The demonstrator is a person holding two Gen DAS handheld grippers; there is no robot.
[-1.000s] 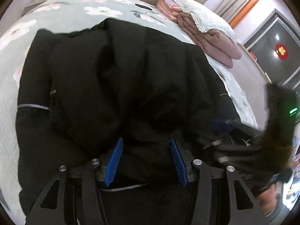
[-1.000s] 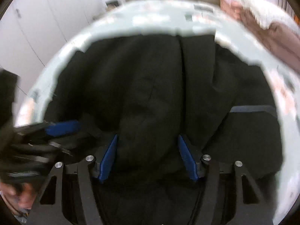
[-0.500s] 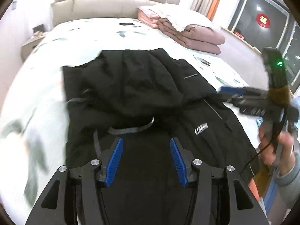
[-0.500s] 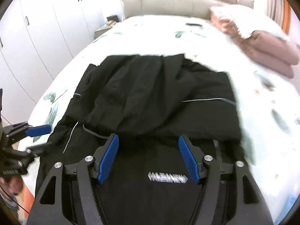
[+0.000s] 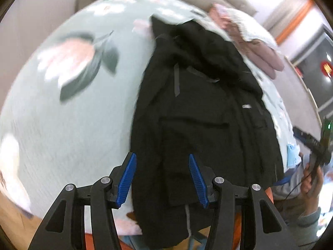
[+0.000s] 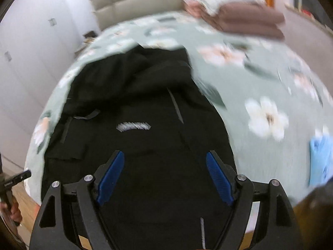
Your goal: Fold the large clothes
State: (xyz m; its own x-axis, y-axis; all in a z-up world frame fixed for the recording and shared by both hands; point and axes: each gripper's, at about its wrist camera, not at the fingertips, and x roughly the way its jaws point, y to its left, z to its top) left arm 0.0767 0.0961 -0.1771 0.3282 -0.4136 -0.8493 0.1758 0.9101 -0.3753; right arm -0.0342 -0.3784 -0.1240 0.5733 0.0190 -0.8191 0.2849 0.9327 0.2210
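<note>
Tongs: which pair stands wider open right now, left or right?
The right tongs: their blue pads stand farther apart, having just been opening, nothing pinched. The left tongs are narrower, also empty over the black jacket.

Black jacket (image 5: 199, 112) lying lengthwise on a pale green bed cover (image 5: 68, 108) with flower print, left gripper (image 5: 162, 177) above its near end, jaws apart with nothing pinched, folded pink blankets (image 5: 260, 52) behind, right gripper (image 5: 312, 143) at right edge
</note>
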